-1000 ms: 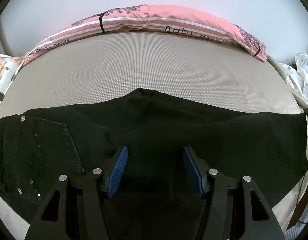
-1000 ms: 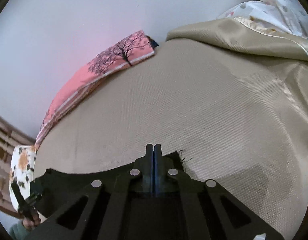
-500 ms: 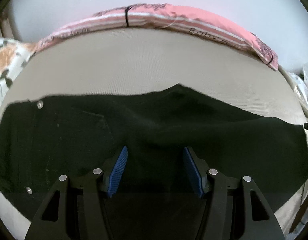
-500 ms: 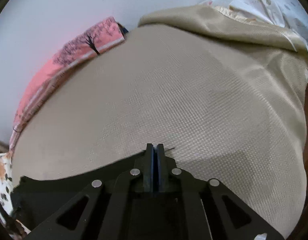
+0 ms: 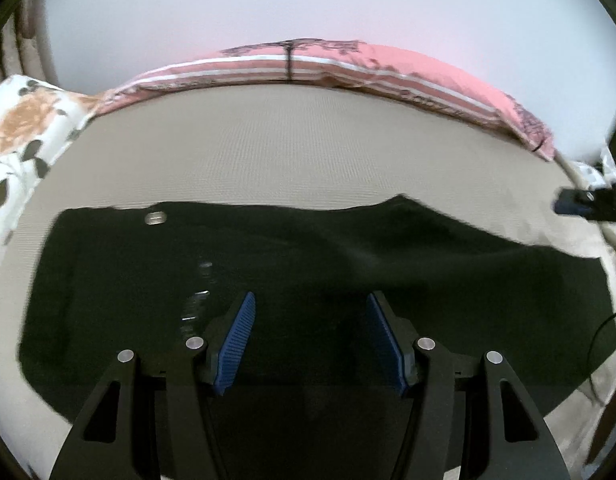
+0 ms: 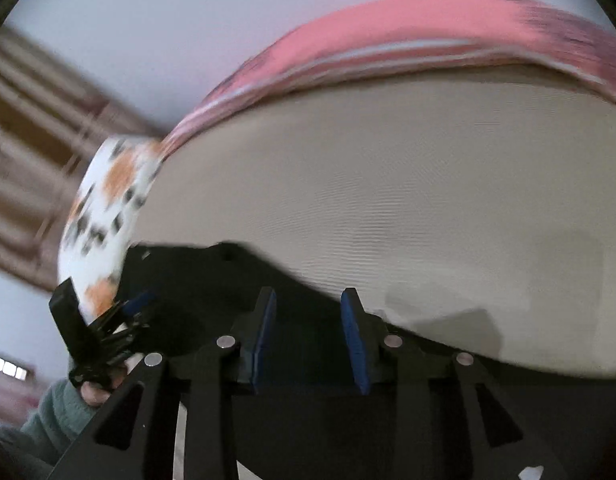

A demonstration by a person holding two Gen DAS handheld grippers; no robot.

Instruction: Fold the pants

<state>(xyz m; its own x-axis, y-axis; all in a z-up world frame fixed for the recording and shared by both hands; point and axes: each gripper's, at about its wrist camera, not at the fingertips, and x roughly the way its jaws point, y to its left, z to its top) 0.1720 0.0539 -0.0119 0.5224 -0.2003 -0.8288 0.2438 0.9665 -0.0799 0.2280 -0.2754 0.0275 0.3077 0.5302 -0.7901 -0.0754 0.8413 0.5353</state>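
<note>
Both grippers tilt down toward the bed here. The left gripper (image 5: 310,340) has its blue ribbed pads (image 5: 236,344) spread wide with nothing pinched, just hovering above the black denim pants (image 5: 308,264). The pants lie flat across the beige woven bed cover (image 5: 292,148), stretching out to both sides of the left tool and running under it, with a metal waist button (image 5: 156,217) ahead and to its left.

The right gripper (image 6: 310,340) has just been opening its jaws; they're now partly apart and there's nothing between the pads, only dark fabric below them. From the right wrist view the pants sit under the tool and off to its left, with bare cover ahead and to the right. That view is pretty blurry.

A hand in a grey-green fuzzy sleeve (image 6: 52,412) holds the left tool at the far left of the right view. Beyond both tools there's a pink striped pillow (image 5: 348,64) along the wall and a white floral cushion (image 5: 24,120). No containers anywhere.
</note>
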